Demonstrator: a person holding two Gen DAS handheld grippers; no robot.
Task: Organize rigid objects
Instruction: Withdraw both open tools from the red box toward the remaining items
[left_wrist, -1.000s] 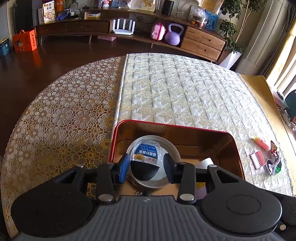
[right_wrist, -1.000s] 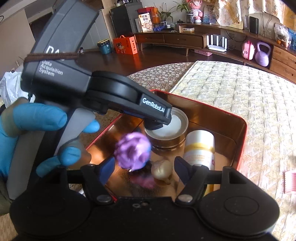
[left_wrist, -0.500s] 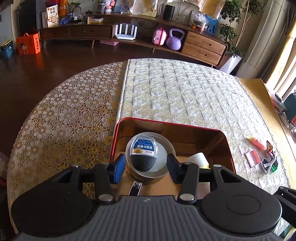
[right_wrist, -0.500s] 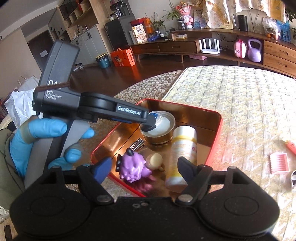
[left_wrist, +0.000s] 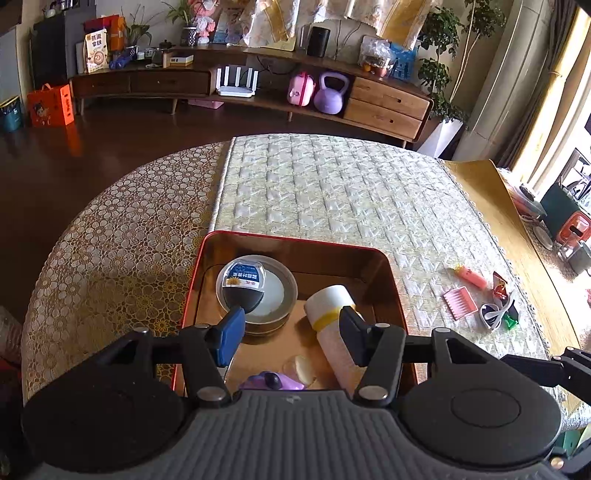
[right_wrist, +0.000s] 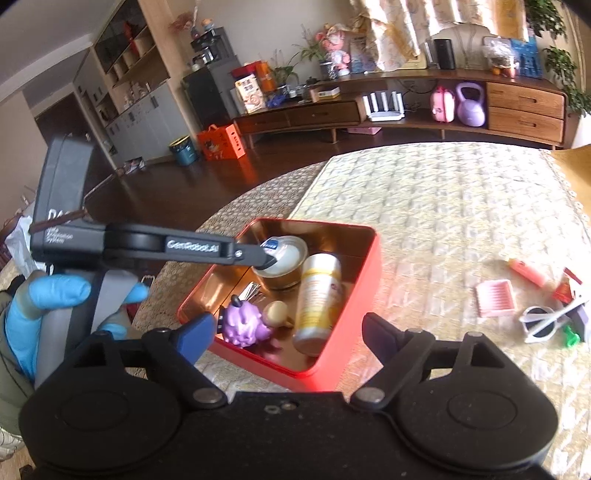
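Note:
A red tin box (left_wrist: 295, 239) stands on the quilted tablecloth. In it are a round tin (left_wrist: 275, 295) with a small blue-labelled cup (left_wrist: 243, 280) lying on its lid, a white and yellow bottle (left_wrist: 332, 306) on its side, a purple toy (right_wrist: 245, 325) and a beige piece (right_wrist: 277, 312). My left gripper (left_wrist: 291, 326) hovers above the box's near half, its jaws opening with nothing between them. My right gripper (right_wrist: 288, 328) hangs above the box's near corner (right_wrist: 354, 332). Its jaws are also opening, wide and empty. The left gripper (right_wrist: 266, 259) reaches in over the round tin (right_wrist: 286, 260).
To the right of the box lie a pink comb (left_wrist: 460, 302), an orange marker (left_wrist: 469, 276), a red wrapper (left_wrist: 499, 284) and white sunglasses (left_wrist: 495, 314). A blue-gloved hand (right_wrist: 48, 295) holds the left gripper's handle. The table's edge curves off at the left.
Both grippers have drawn back and up from the box and spread their jaws. The purple toy that was between the right fingers now lies in the box. The left fingers have left the cup.

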